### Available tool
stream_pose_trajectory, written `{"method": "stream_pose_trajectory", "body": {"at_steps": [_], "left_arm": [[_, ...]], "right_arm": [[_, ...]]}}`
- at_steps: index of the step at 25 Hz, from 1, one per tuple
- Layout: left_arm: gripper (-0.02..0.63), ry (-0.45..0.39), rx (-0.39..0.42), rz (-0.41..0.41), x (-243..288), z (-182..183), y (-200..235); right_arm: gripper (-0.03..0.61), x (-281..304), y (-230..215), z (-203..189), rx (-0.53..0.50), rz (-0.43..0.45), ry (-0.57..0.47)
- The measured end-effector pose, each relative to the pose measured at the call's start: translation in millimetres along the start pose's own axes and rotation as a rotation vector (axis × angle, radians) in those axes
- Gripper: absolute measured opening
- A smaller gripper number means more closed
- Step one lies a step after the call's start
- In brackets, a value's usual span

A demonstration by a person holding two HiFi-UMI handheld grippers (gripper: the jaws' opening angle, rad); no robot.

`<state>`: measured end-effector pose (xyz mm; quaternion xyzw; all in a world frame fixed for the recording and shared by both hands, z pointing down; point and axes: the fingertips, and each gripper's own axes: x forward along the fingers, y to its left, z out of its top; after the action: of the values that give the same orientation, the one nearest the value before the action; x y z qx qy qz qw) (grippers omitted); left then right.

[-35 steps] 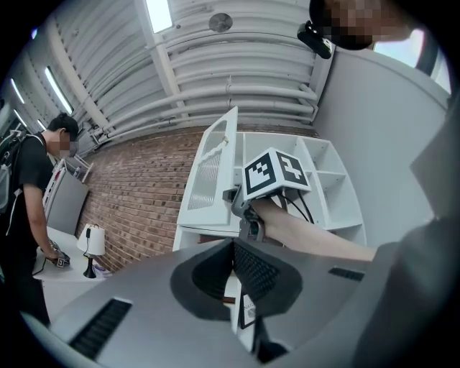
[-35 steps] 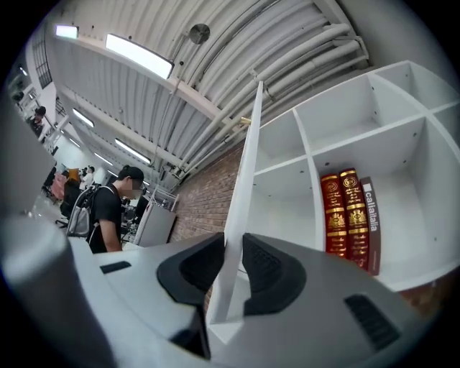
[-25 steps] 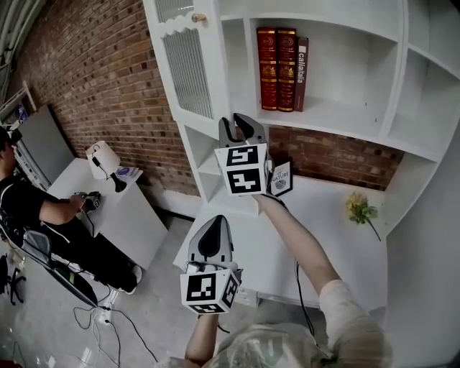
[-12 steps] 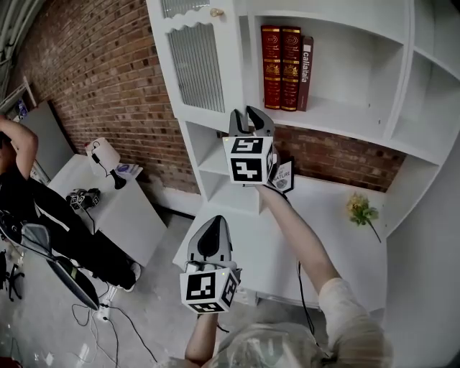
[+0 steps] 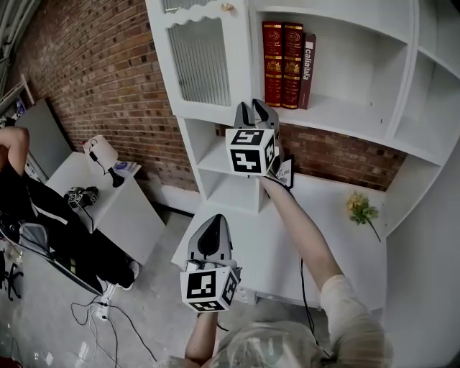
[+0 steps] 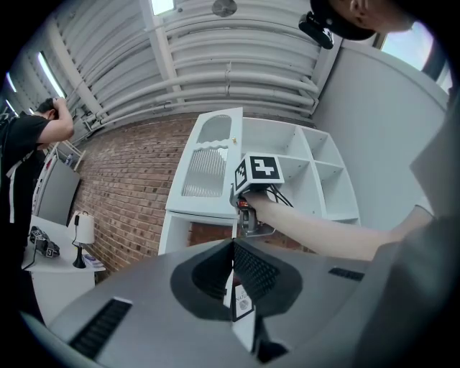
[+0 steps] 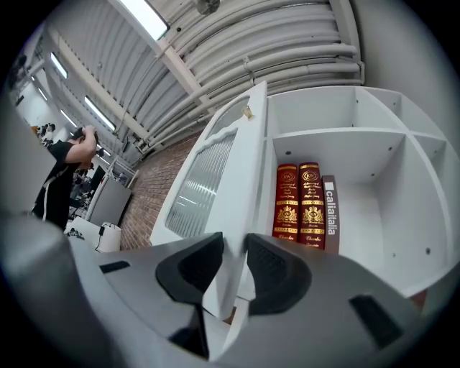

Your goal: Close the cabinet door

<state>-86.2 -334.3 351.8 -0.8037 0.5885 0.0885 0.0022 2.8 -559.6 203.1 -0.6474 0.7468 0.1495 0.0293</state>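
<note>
The white cabinet door (image 5: 205, 61) with ribbed glass stands partly open, hinged on the left of the shelf that holds three books (image 5: 287, 65). My right gripper (image 5: 257, 109) is at the door's lower free corner. In the right gripper view the door's edge (image 7: 230, 180) fills the gap of the right gripper (image 7: 233, 262), with both pads against it. Those jaws have just been opening a little, with the door still between them. My left gripper (image 5: 213, 228) hangs lower and nearer to me, shut and holding nothing. The left gripper view shows the door (image 6: 208, 172) beyond the left gripper (image 6: 233, 248).
A small knob (image 5: 227, 7) sits near the door's top corner. Below the shelves, a white desk (image 5: 323, 230) holds yellow flowers (image 5: 359, 210) and a printed card (image 5: 285, 172). At the left are a brick wall, a side table with a lamp (image 5: 100, 154) and a seated person (image 5: 21, 201).
The door has swung to the right, toward the book shelf, and my right gripper has moved right with it. The left gripper has stayed put. The person at the left has shifted.
</note>
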Motion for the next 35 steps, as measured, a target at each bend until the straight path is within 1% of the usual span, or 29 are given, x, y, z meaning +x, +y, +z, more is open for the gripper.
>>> {"method": "stream_pose_trajectory", "body": {"at_steps": [10, 22, 30, 33, 35], "left_arm": [[0.012, 0.011, 0.003, -0.008, 14, -5, 0], [0.012, 0.033, 0.008, 0.024, 24, -13, 12], [0.012, 0.040, 0.012, 0.030, 28, -14, 10], [0.012, 0.041, 0.013, 0.028, 28, -14, 7], [0.012, 0.047, 0.013, 0.025, 28, -17, 6]], "right_arm": [[0.100, 20, -15, -7, 0.003, -0.033, 0.024], [0.095, 44, -28, -16, 0.044, -0.047, 0.044], [0.095, 44, -28, -16, 0.041, -0.044, 0.030], [0.095, 44, -28, -15, 0.034, -0.035, 0.024], [0.095, 42, -28, -15, 0.047, -0.019, 0.026]]}}
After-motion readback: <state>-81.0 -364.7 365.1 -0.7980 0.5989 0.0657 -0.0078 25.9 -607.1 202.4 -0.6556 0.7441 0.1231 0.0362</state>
